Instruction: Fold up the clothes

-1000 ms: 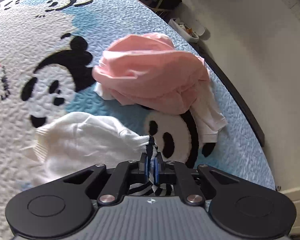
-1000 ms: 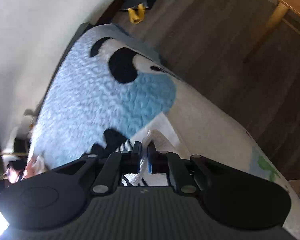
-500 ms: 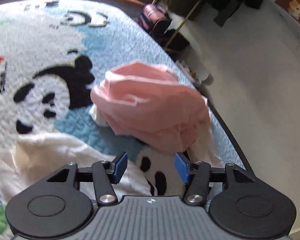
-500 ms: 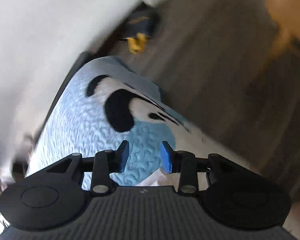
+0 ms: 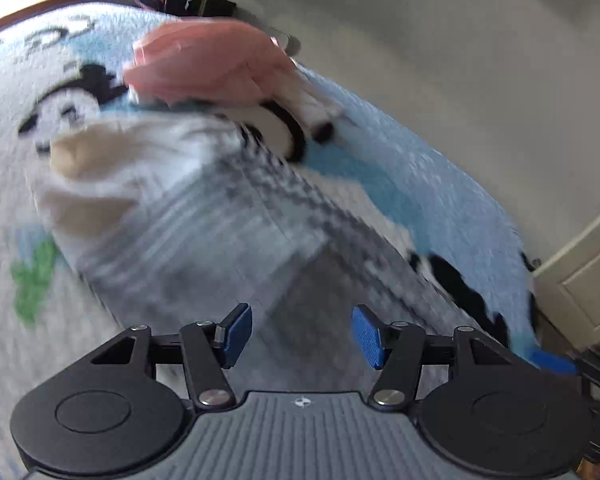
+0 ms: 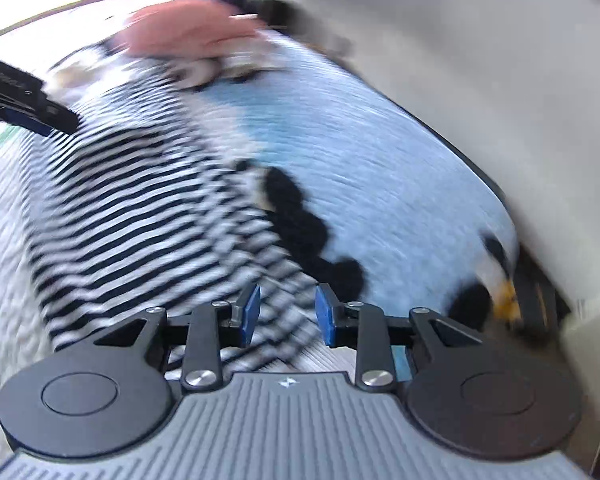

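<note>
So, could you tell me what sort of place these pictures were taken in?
Most likely a bedroom at home. A quilted panda-print bedspread covers what looks like a bed, clothes lie on it, a striped garment and a pink garment, and a panelled door stands beside it.

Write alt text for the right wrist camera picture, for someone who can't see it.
An open right gripper hovers over a black-and-white striped garment spread on a blue panda-print bedspread. A pink garment lies bunched at the far end, and the left gripper shows at the left edge. The picture is motion-blurred.
</note>
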Motion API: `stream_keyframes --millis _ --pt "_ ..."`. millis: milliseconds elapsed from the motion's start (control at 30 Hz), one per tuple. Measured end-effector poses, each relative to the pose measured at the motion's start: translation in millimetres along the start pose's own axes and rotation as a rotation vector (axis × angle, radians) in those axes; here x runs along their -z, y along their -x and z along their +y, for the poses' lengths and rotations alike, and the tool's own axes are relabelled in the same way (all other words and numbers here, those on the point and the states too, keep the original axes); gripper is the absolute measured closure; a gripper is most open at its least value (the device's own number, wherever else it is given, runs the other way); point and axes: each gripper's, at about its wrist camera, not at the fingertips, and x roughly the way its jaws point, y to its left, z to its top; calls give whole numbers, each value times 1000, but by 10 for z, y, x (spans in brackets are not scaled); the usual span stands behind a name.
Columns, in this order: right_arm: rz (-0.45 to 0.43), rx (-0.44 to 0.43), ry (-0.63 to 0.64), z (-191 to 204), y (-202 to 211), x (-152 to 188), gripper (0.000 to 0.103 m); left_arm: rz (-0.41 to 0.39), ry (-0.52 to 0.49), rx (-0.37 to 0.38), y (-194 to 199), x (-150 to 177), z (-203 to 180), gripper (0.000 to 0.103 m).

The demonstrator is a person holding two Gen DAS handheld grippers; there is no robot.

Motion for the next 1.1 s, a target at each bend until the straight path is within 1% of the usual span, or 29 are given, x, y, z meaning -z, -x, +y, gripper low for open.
stream_keyframes --millis 33,67,100,133,167,200,233,300,367,400,467,533,567,600,667,700,733,767,833,867,900,933,967,1033,1100 --pt "6 -17 52 55 -34 -34 73 17 20 6 -8 174 -95 44" --pt "12 -34 104 110 -69 -68 79 34 44 0 -35 330 -186 44" --pt "21 -49 154 162 -110 -100 88 50 67 -6 -63 482 -275 44" --pt "40 -56 189 187 -182 -125 92 57 96 -13 -88 609 -351 44" --pt "59 -69 200 162 -249 -149 95 43 116 -26 -92 708 -421 44" --pt "72 -91 183 88 -272 -179 99 27 133 -40 -94 802 -493 42" --pt "85 -113 166 13 -295 -209 101 7 126 -62 -82 855 -575 40" --pt "109 -158 127 -150 -335 -267 101 16 142 -91 -86 904 -693 40" --pt "116 -203 43 -440 -318 -313 101 26 169 -124 -92 927 -780 40" --pt "123 -209 37 -564 -352 -319 101 32 186 -142 -97 928 -811 40" --pt "150 -211 77 -748 -486 -286 101 43 221 -179 -105 932 -874 40" --pt "204 -250 96 -895 -681 -221 101 55 256 -215 -113 935 -937 39" --pt "186 -283 106 -956 -688 -212 100 60 273 -234 -117 935 -970 39" --pt "151 -310 121 -996 -649 -232 96 63 288 -255 -121 927 -1011 39" --pt "73 -376 128 -1054 -510 -291 90 68 324 -296 -128 913 -1093 39" --pt "35 -411 130 -1081 -442 -319 78 66 375 -302 -135 911 -1126 38" --pt "2 -454 129 -1096 -387 -339 69 65 419 -309 -142 918 -1158 37" --pt "-11 -499 123 -1099 -376 -357 60 63 460 -318 -152 925 -1193 37" --pt "8 -598 99 -1073 -490 -414 67 48 497 -356 -207 932 -1300 35" --pt "20 -611 87 -1042 -570 -440 72 43 510 -375 -228 925 -1348 34" --pt "31 -620 80 -1006 -648 -465 72 35 524 -395 -242 940 -1400 33" --pt "37 -611 88 -954 -720 -484 73 26 540 -411 -254 957 -1446 32" --pt "43 -601 97 -902 -792 -502 80 25 547 -423 -269 969 -1489 31" --pt "64 -596 122 -825 -910 -532 85 31 531 -441 -289 986 -1559 29" --pt "64 -625 157 -790 -959 -533 99 41 502 -456 -311 995 -1622 28"
